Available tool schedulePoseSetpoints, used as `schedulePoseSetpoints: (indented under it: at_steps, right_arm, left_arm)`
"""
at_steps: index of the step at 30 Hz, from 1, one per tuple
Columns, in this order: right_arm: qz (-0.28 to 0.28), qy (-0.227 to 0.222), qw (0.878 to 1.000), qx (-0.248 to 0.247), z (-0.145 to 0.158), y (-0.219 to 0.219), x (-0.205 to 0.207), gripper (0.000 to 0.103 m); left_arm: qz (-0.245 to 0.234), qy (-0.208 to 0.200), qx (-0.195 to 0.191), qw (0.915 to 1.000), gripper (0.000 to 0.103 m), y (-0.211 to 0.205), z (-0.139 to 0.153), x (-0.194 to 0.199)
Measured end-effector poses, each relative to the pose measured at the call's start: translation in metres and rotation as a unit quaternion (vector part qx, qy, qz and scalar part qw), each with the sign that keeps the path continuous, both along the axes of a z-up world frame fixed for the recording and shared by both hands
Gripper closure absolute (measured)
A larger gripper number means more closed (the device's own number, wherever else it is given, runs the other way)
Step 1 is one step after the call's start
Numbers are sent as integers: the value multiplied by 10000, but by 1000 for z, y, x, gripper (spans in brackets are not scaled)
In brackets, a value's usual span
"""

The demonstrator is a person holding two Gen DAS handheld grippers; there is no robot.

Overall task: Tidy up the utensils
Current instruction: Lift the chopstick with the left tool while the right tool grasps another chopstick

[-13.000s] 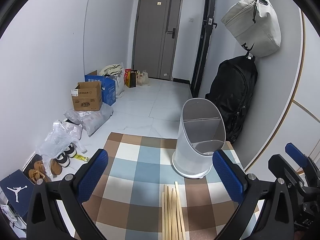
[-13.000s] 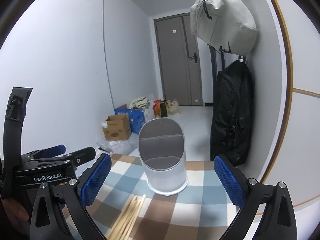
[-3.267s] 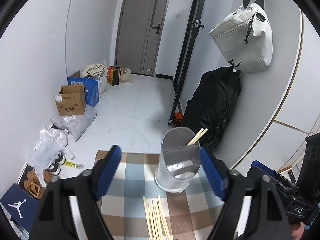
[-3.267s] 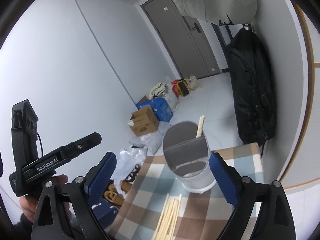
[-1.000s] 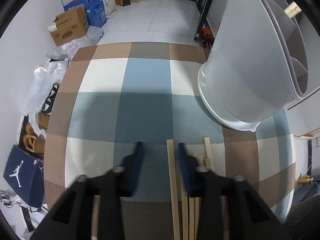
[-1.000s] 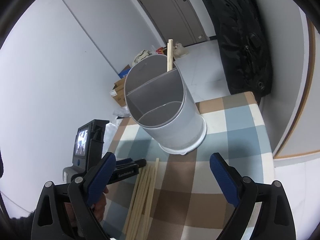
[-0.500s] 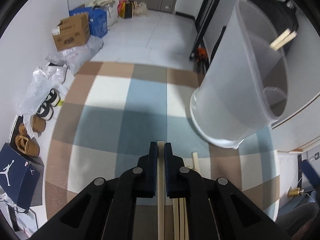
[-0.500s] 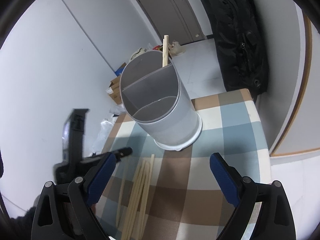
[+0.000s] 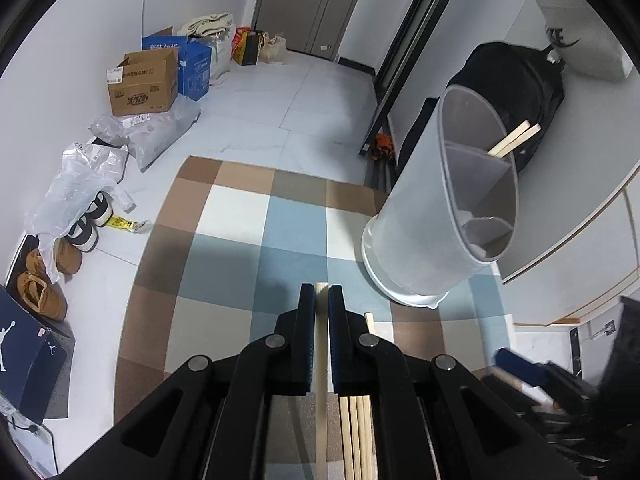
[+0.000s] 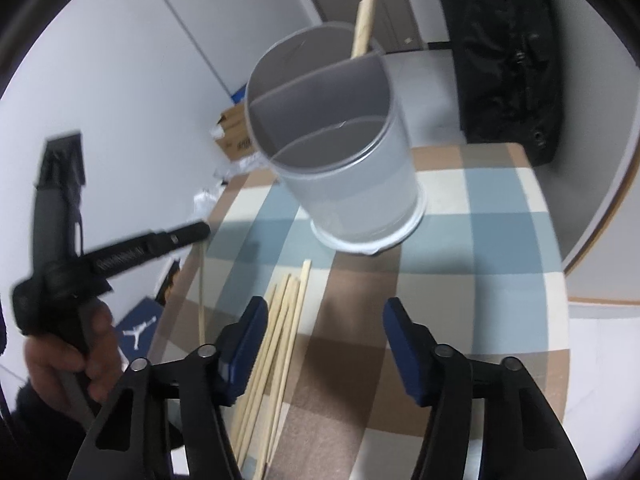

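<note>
Left wrist view: my left tool (image 9: 318, 300) is clamped on one thin, stiff, light wooden chopstick (image 9: 321, 364) near its end; my right tool (image 10: 324, 320), jaws just narrowing, is empty.

Brown cardboard box (image 9: 143, 82) stands on the pale tiled floor (image 9: 280, 120), blue carton (image 9: 188, 66) just behind it. Tan suede boots (image 9: 42, 280) near left wall. Black backpack (image 9: 520, 80) against right wall. Grey door (image 9: 316, 0) at far end.

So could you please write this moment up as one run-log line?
left hand-held gripper: shut on pale wooden chopstick | right hand-held gripper: closing, empty | grey divided plastic holder: two chopsticks inside
</note>
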State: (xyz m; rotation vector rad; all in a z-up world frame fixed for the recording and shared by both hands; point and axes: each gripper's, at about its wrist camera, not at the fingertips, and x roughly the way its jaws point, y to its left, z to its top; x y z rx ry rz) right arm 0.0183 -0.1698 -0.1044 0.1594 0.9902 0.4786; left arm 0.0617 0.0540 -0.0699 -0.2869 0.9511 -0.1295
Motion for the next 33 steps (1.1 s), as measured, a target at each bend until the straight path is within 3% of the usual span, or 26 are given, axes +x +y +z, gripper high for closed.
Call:
schedulePoseSetpoints:
  at_steps: [8,16,30,32,33]
  right_arm:
    - [504,219,9971,-535,-15,38,7,68]
    - [807,426,9912,-954,-29,74,28,73]
    - [761,690,9866,-1265,-52,93,46,84]
    - [696,670,9866,-1317,-52,92,46,96]
    - [668,684,9866,-1322,-52,92,47,96]
  left_arm:
    - [92,-194,-361,9991,101,21,9,-9]
    - [129,-327,-568,9978,101,32,18,-15]
    - [246,-362,-724,9964,101,44,21,-16]
    - [276,-379,-748,9961,101,45,21,-17]
    - [280,-389,-744,9961,101,45,22,-16]
